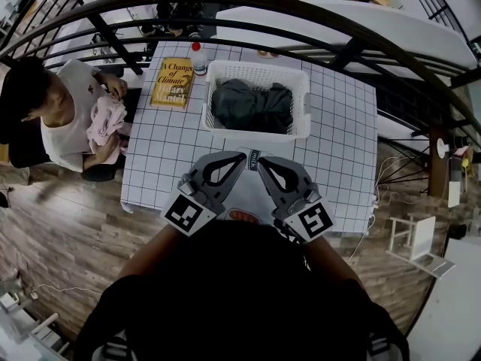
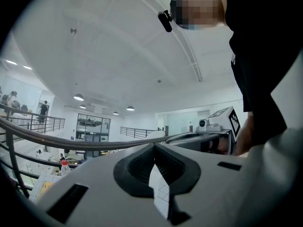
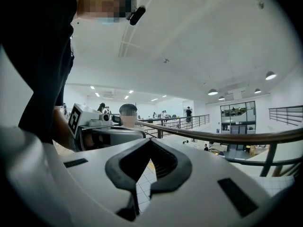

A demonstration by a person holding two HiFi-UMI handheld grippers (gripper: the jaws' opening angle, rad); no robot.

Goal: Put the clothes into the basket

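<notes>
Head view: the left hand-held gripper and right hand-held gripper are closed and empty, side by side. Just ahead of them on the surface, the basket holds dark clothes.

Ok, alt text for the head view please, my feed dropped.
A white basket holding dark clothes sits on a checked table; the left tool and right tool, both shut and empty, are side by side over its near edge. Left of the basket are a yellow book and a bottle, and a person beside the table holds a pink cloth.
</notes>
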